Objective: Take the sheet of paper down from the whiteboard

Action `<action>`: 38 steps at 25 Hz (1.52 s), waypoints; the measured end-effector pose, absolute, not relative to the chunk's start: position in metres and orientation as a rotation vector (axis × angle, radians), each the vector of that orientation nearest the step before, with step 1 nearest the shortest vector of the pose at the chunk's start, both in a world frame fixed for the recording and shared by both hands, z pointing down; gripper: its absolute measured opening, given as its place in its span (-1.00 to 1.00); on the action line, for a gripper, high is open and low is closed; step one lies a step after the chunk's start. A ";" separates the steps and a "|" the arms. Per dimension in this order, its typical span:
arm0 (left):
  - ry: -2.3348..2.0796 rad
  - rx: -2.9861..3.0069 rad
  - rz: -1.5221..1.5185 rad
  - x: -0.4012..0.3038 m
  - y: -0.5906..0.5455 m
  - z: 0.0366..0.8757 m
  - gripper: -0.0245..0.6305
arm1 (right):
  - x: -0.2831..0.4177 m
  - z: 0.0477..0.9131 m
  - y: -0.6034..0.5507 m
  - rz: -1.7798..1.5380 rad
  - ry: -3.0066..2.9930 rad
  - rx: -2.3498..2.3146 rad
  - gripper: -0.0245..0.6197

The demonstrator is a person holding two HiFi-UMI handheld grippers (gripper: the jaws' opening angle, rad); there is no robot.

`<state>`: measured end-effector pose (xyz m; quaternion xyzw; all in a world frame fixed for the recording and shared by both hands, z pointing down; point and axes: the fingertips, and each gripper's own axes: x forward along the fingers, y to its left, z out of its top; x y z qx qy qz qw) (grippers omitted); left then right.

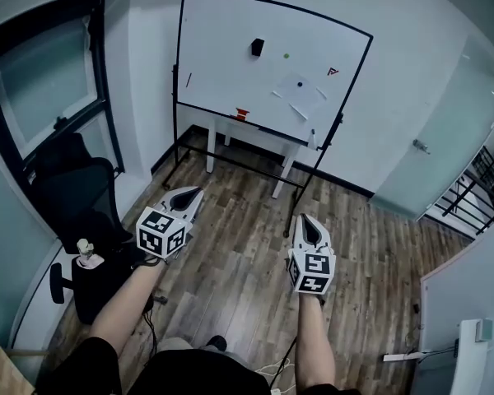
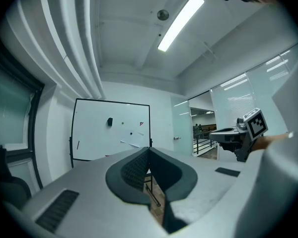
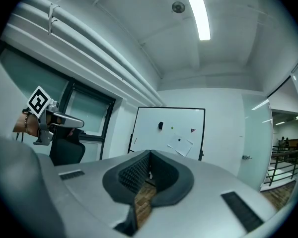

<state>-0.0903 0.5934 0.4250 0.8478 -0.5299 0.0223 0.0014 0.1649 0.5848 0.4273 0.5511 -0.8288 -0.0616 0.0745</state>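
Note:
A white sheet of paper (image 1: 300, 97) hangs tilted on the whiteboard (image 1: 222, 64), pinned by a small dark magnet, at the board's right half. It also shows in the left gripper view as the paper (image 2: 131, 138) and in the right gripper view as the paper (image 3: 180, 145). My left gripper (image 1: 195, 192) and right gripper (image 1: 310, 218) are both shut and empty. They point level toward the board from well short of it, over the wooden floor. The left gripper's jaws (image 2: 149, 150) and the right gripper's jaws (image 3: 149, 155) meet at their tips.
A black eraser (image 1: 257, 47), a green magnet (image 1: 286, 56) and a red mark (image 1: 333, 72) are on the board, and a red item (image 1: 242, 114) lies on its tray. A black office chair (image 1: 74, 196) stands at the left. A glass door (image 1: 445, 138) is at the right.

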 end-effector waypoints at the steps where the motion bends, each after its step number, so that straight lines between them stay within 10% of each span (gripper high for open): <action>1: -1.666 2.655 0.070 -0.086 0.583 0.426 -0.86 | 0.170 0.427 0.574 -0.180 -2.489 1.653 -0.85; 38: -1.587 2.645 -0.046 -0.152 0.138 0.439 -0.86 | 0.111 0.427 0.138 -0.117 -2.416 1.670 -0.85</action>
